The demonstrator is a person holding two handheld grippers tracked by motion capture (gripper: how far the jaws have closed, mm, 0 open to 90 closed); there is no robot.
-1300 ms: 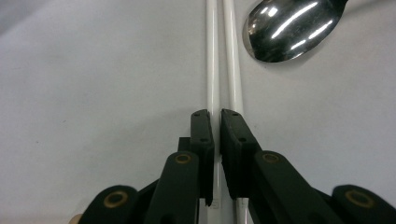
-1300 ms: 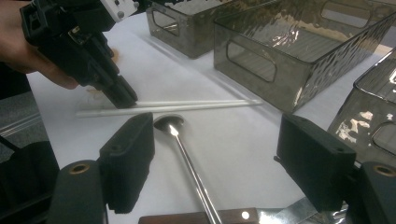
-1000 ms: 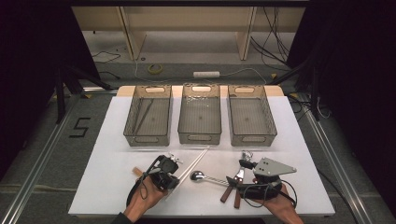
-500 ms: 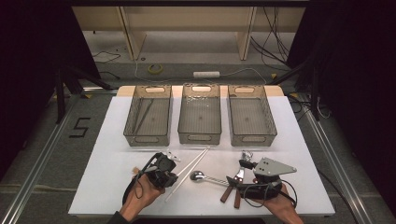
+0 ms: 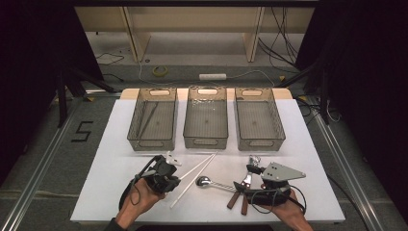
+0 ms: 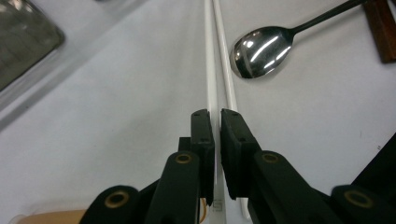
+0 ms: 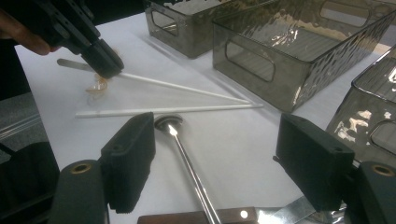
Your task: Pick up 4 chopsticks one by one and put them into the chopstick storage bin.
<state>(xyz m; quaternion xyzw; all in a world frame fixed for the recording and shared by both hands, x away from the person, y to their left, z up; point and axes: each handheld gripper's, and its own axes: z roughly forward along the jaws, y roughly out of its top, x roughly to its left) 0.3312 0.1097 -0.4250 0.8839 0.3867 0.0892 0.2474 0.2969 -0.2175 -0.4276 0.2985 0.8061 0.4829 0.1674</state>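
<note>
Lab recording bay, not a home. White table (image 5: pixel 115 159) in a black-curtained (image 5: pixel 33 72) booth, aluminium rails (image 5: pixel 33 168) on the floor, taped number 5 (image 5: pixel 82 131), loose cables (image 5: pixel 284 29) and power strip (image 5: pixel 212 76) beyond the trays (image 5: pixel 206 142).

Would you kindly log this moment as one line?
left gripper: shut on one white chopstick | right gripper: open over spoon | second chopstick: on table

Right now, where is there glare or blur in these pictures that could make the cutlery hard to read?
Left gripper view: the spoon bowl carries bright reflections, and the near black jaws closed on one white chopstick look soft. Right gripper view: the grey bins glint on their rippled walls, and its own jaws are blurred in front. High view: even light on the white table, dark surroundings.
</note>
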